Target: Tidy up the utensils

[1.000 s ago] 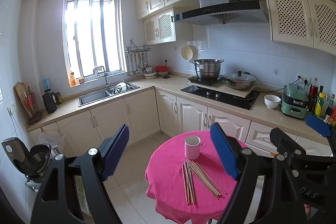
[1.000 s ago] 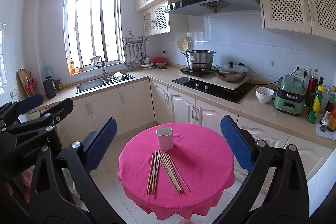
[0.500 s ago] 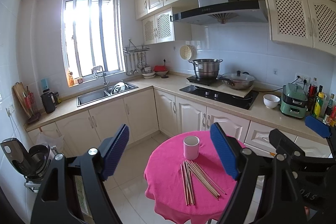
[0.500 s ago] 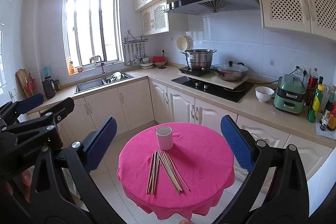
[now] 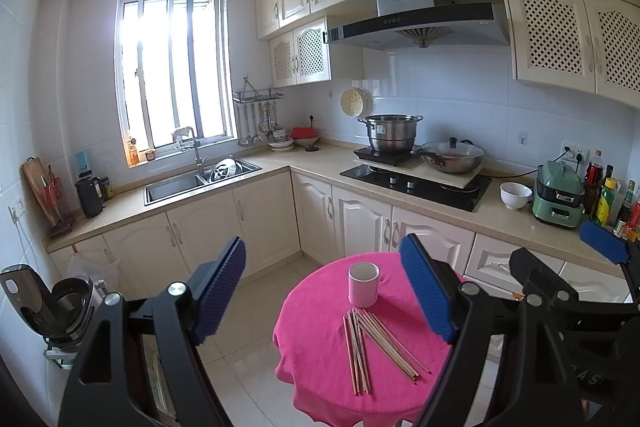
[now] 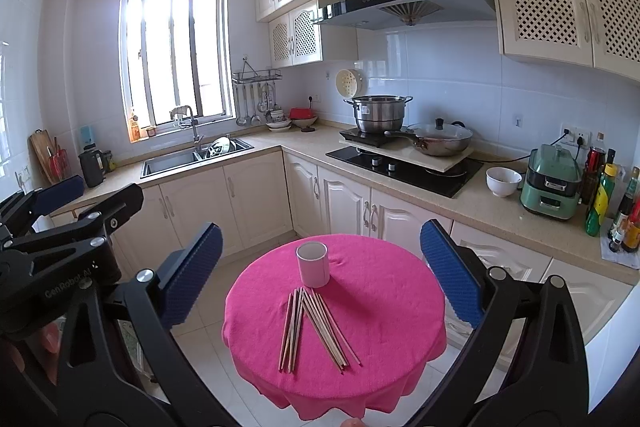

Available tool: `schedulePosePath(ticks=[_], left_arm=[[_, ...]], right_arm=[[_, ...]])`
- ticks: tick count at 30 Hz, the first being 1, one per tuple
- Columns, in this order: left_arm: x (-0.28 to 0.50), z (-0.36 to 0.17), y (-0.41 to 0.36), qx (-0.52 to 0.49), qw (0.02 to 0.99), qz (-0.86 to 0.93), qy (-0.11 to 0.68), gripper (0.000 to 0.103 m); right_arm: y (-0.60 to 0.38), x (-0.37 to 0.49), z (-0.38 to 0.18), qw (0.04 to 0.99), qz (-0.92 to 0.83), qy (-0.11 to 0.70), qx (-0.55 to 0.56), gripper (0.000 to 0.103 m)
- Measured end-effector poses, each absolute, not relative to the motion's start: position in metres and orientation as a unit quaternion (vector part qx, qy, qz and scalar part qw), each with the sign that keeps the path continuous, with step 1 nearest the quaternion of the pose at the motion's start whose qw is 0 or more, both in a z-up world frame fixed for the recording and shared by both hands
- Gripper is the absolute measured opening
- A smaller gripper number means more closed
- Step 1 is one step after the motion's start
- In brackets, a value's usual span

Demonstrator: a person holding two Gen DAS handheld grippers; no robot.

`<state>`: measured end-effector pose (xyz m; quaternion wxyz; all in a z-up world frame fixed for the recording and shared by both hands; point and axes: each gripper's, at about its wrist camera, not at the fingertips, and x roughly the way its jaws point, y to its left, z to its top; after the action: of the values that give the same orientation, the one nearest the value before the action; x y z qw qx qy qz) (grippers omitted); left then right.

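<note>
Both grippers, left gripper (image 5: pixel 322 285) and right gripper (image 6: pixel 320 273), are hanging wide apart and holding nothing. Chopsticks (image 6: pixel 310 327) are lying on the pink table (image 6: pixel 384 315), just beside the cup (image 6: pixel 313 263). Bumping that cup might be tipping it over.

Cup (image 6: pixel 312 264) is standing on the round table (image 6: pixel 384 307), toward its far side. Chopsticks (image 6: pixel 312 329) are lying in 2 fanned bundles just in front of the cup, near ends spreading apart. Counter (image 6: pixel 480 205) is running behind the table; sink (image 6: pixel 172 161) is sitting far left, stove (image 6: pixel 404 169) behind.
</note>
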<state>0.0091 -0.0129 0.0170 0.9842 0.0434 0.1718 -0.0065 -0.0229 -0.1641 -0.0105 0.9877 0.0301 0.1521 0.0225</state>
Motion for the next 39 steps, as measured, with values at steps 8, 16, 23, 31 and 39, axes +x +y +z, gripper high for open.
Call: schedulePosePath(ticks=[8, 16, 23, 31, 39], left_arm=[[0.012, 0.018, -0.012, 0.040, 0.984, -0.008, 0.173, 0.078], [0.014, 0.016, -0.003, 0.038, 0.984, -0.013, 0.172, 0.078], [0.013, 0.012, 0.007, 0.040, 0.984, -0.020, 0.172, 0.078], [0.019, 0.001, 0.026, 0.043, 0.982, -0.035, 0.182, 0.078], [0.055, -0.031, 0.032, 0.042, 0.971, -0.059, 0.229, 0.078]], right_arm=[[-0.163, -0.021, -0.009, 0.988, 0.021, 0.153, 0.029, 0.097], [-0.161, -0.019, -0.007, 0.988, 0.019, 0.153, 0.027, 0.097], [-0.147, -0.017, -0.011, 0.987, 0.012, 0.160, 0.029, 0.097], [-0.129, -0.015, -0.021, 0.987, -0.002, 0.161, 0.022, 0.097], [-0.119, 0.009, -0.046, 0.979, -0.024, 0.205, 0.007, 0.097]])
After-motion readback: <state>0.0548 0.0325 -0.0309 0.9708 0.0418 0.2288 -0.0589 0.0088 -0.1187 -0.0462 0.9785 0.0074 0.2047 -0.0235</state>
